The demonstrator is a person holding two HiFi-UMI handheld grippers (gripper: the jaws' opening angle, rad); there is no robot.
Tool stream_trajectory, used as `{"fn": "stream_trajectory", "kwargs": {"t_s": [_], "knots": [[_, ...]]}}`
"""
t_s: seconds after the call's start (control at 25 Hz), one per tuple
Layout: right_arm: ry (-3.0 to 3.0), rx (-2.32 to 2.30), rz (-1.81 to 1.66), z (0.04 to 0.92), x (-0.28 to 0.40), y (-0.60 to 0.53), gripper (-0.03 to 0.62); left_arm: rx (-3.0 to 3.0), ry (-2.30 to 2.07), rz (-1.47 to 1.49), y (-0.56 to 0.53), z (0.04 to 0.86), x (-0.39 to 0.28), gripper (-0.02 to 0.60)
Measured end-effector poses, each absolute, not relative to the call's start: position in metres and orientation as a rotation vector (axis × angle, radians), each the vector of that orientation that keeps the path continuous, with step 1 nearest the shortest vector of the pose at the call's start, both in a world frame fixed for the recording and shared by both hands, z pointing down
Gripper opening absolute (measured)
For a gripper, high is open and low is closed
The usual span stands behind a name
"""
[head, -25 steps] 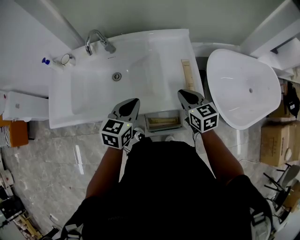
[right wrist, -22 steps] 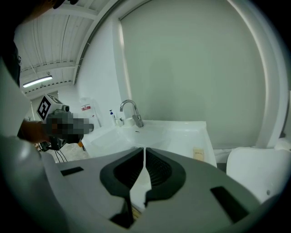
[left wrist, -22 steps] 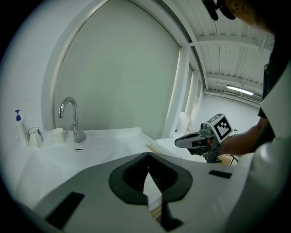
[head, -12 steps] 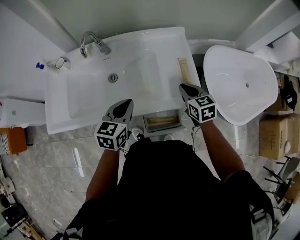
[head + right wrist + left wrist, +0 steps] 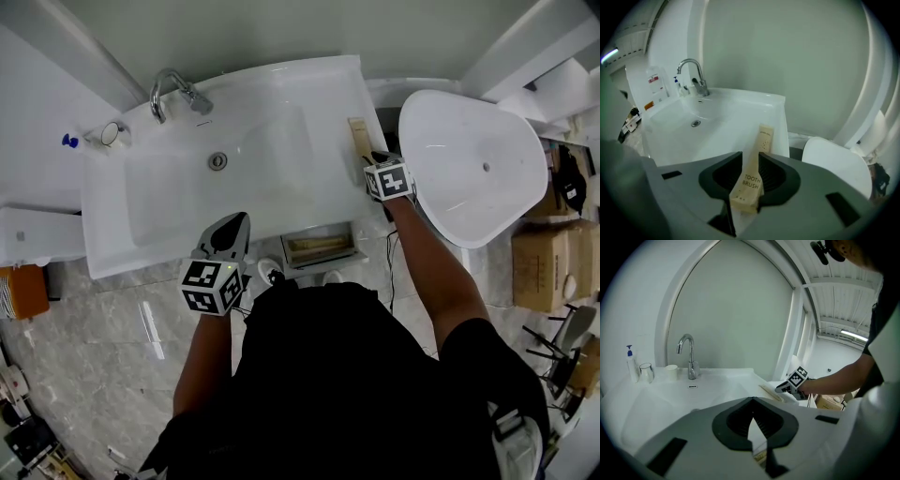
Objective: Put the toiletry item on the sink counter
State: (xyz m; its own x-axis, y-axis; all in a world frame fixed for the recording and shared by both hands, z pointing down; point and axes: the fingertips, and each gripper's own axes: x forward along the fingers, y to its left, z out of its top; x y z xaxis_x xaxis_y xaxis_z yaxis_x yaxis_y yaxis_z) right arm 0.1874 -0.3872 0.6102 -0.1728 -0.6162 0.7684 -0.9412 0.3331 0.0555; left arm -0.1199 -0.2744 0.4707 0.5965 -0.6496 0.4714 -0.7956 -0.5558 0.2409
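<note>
Toothbrush box [image 5: 752,180] lies lengthwise on the right edge of the counter [image 5: 367,98], between my right gripper's [image 5: 750,159] just-opening, unclenched jaws; my left gripper [image 5: 232,227], clenched shut, is farther off.

Bright even light, fisheye warping, dark vignetted corners

Left gripper [image 5: 240,219] low, fingers [image 5: 732,422] together, right gripper [image 5: 374,156] outstretched, fingers just opening round toothbrush box [image 5: 751,180]
</note>
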Motion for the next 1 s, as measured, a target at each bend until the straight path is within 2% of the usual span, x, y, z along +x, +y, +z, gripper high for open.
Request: {"fn": "stream_trajectory", "kwargs": {"t_s": [0.56,0.72,1.0], "knots": [[-1.719,1.389,0.837,0.657,0.210,-0.409,0.103,2.370,-1.170,0.501,-0.269,0.473,-0.130,-0.003],[-1.748,1.387,0.834,0.653,0.207,-0.409,0.031,2.384,-1.168,0.508,-0.270,0.469,-0.127,-0.003],[-1.828,1.389,0.872,0.642,0.203,-0.399,0.021,2.384,-1.186,0.513,-0.261,0.464,-0.124,-0.003]]}}
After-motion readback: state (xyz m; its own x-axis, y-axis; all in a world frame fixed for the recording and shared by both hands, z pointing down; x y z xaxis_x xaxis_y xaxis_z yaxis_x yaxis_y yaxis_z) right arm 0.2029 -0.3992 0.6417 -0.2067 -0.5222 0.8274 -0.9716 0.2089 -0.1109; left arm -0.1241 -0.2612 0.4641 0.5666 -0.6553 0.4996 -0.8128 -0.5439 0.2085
